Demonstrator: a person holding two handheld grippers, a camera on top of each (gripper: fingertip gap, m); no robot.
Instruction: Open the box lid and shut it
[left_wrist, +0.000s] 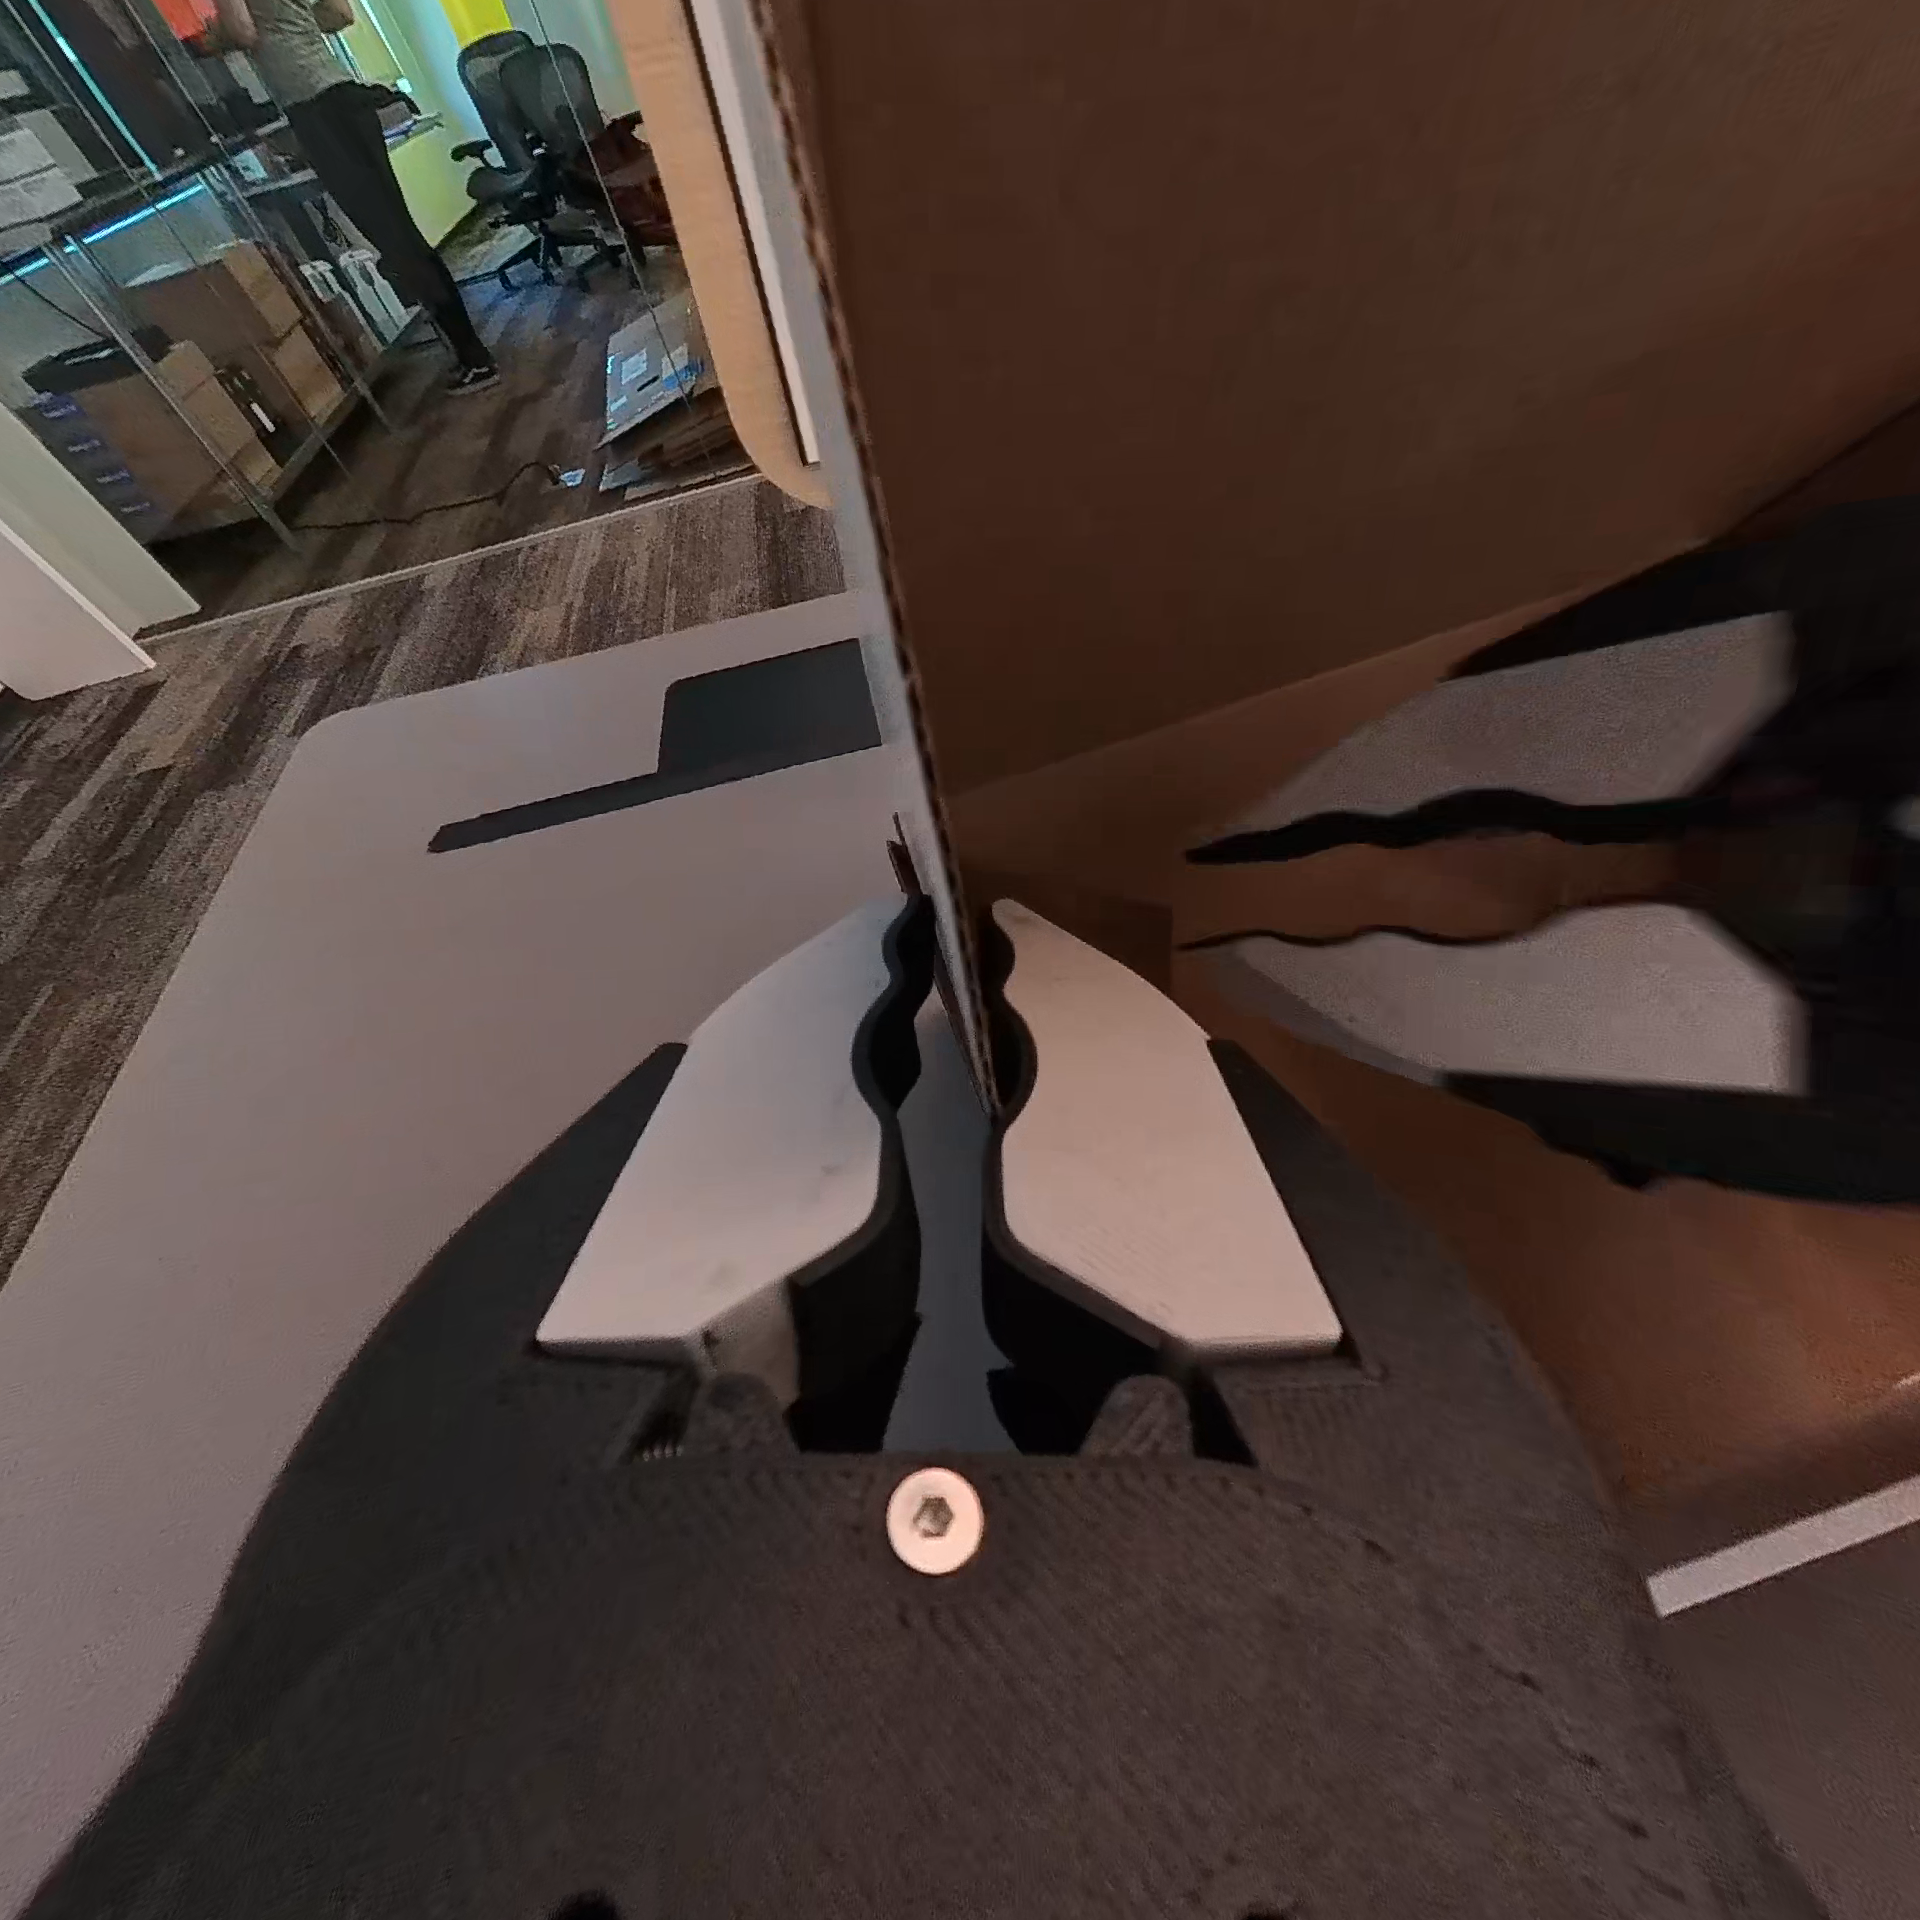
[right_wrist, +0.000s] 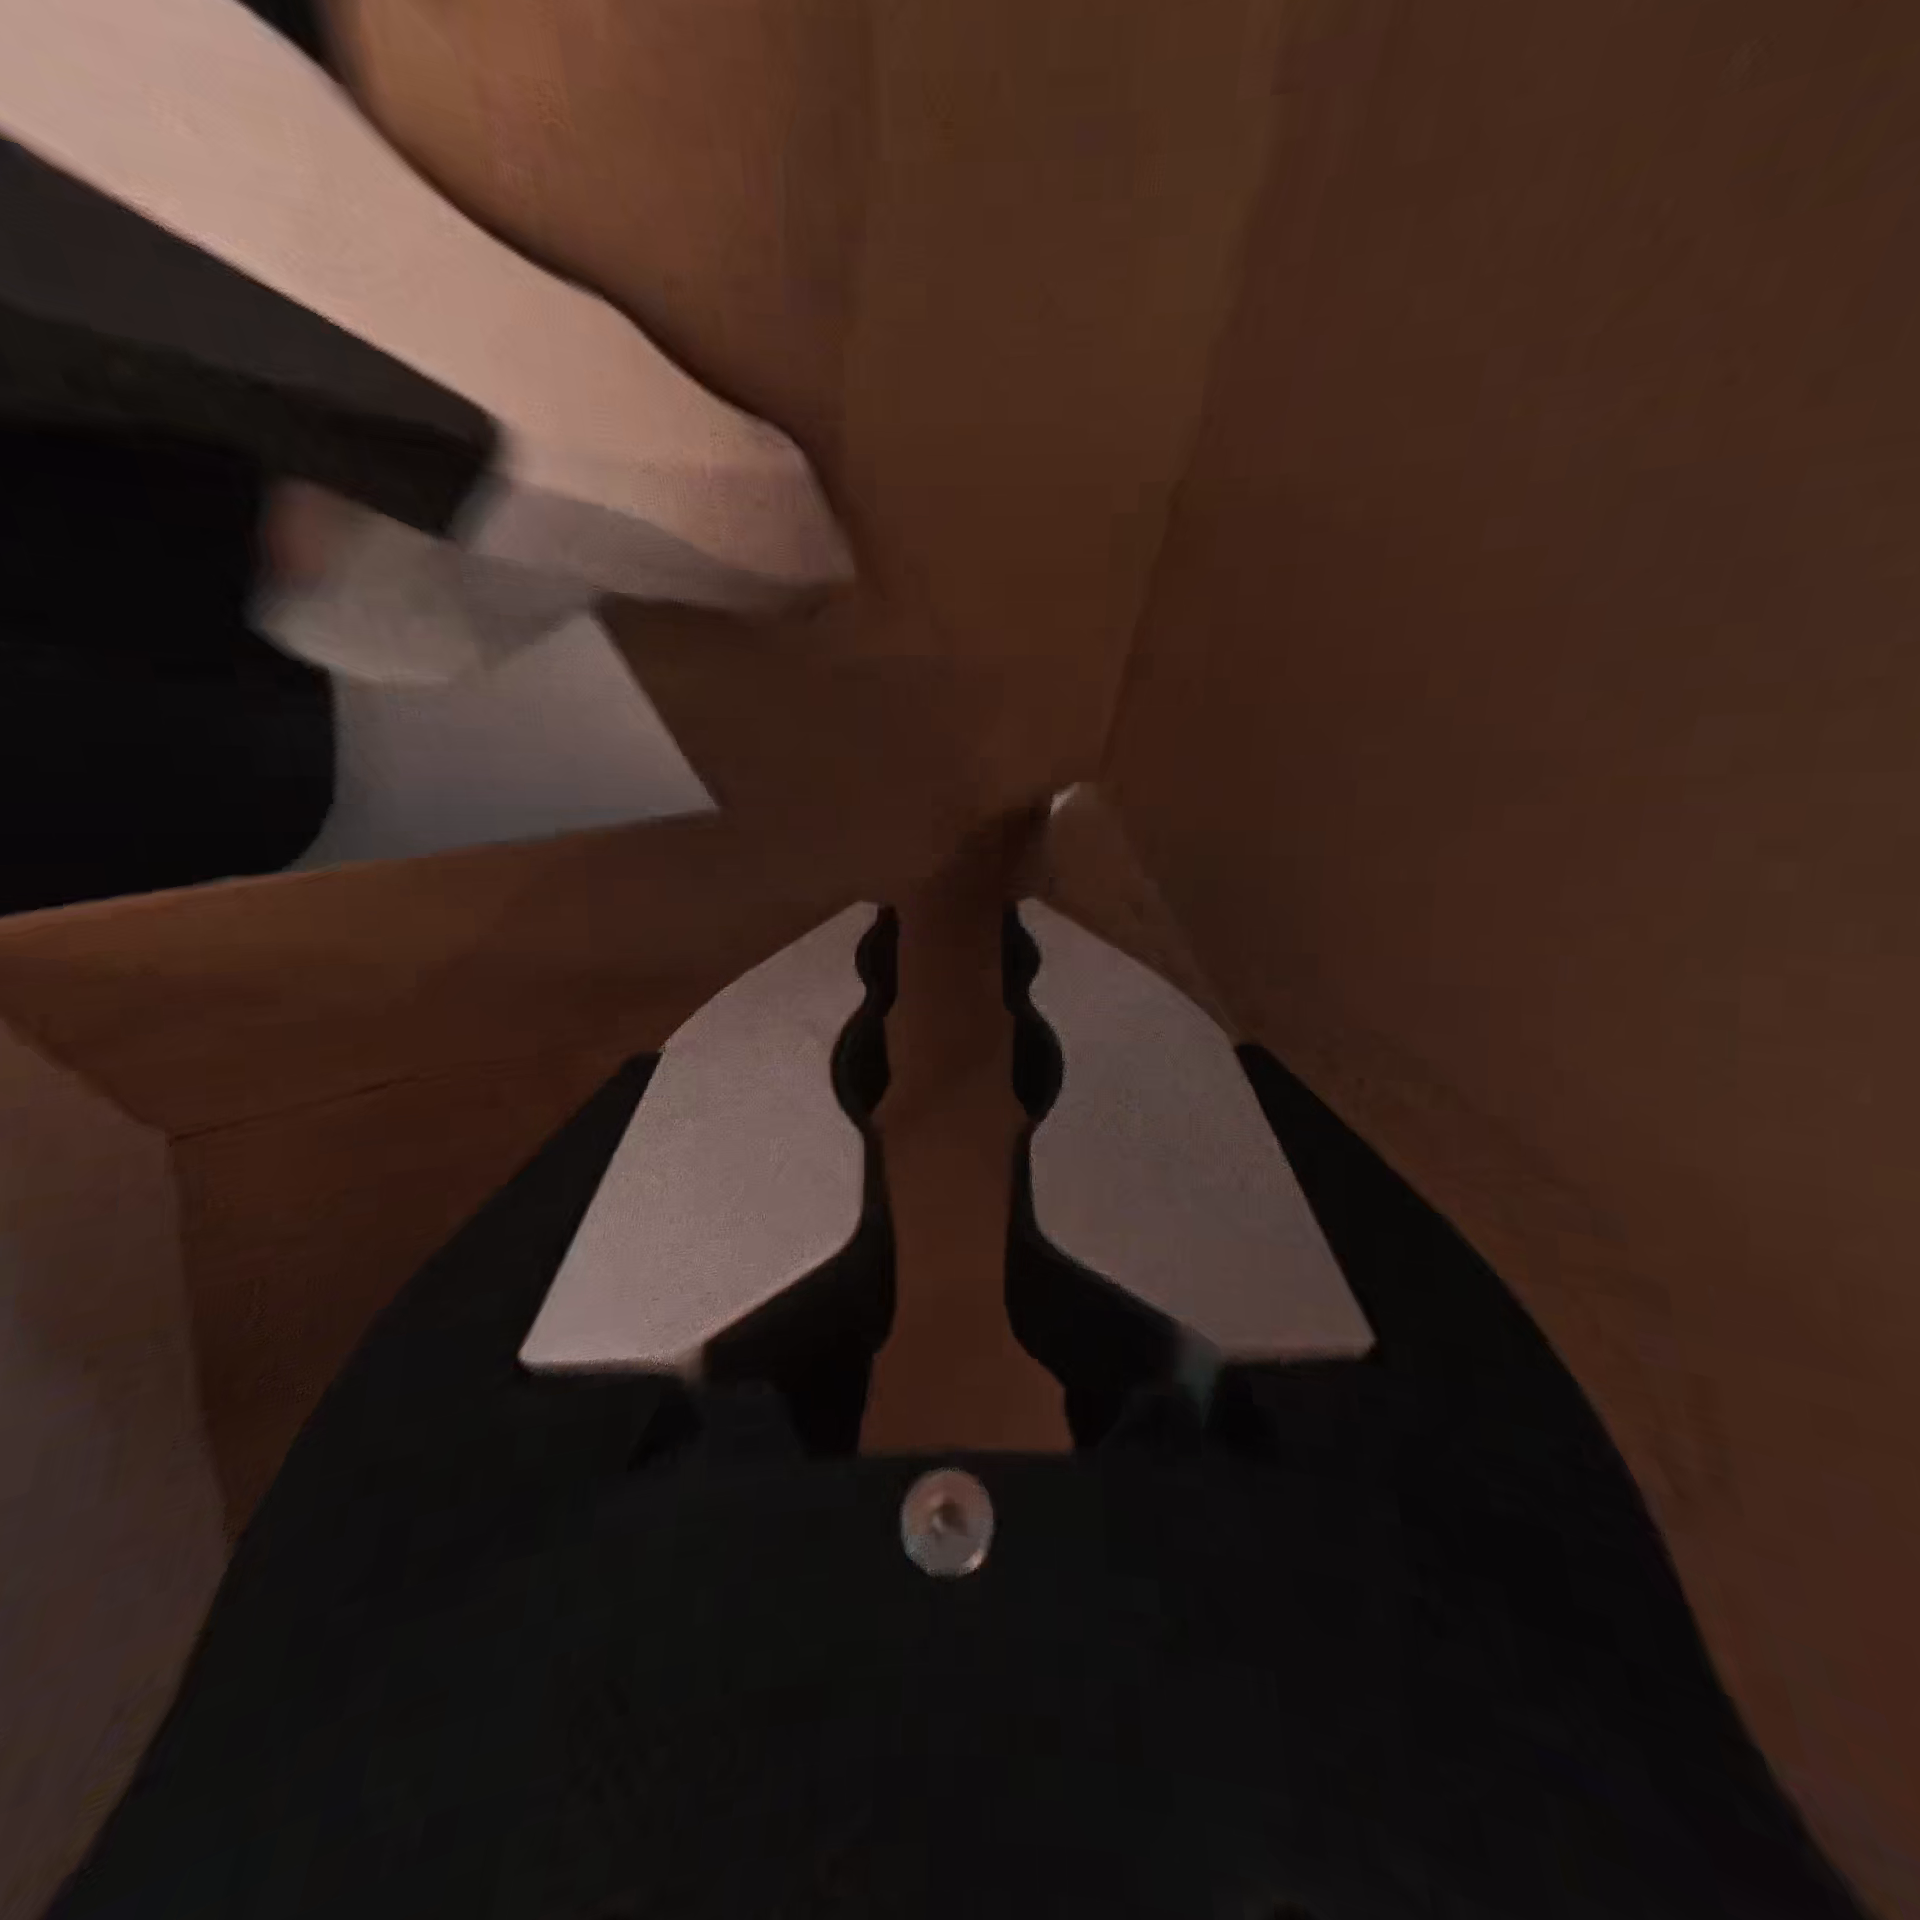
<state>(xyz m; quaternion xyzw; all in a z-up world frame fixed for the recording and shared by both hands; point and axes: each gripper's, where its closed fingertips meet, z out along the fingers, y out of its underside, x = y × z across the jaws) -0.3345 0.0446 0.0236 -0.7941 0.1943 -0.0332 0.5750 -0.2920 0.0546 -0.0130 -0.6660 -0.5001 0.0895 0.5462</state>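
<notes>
A brown cardboard box lid stands nearly upright, seen edge-on in the left wrist view. My left gripper is shut on the lid's lower front edge, one finger on each side. The open box lies to its right. My right gripper reaches into the box from the right, jaws a little apart and empty. In the blurred right wrist view my right gripper points at a brown inner corner of the box, holding nothing. A white finger of the left gripper shows at the upper left.
The box stands on a pale grey table with a black mat behind the lid. Beyond the table are carpet, a glass wall, stacked cartons, an office chair and a standing person.
</notes>
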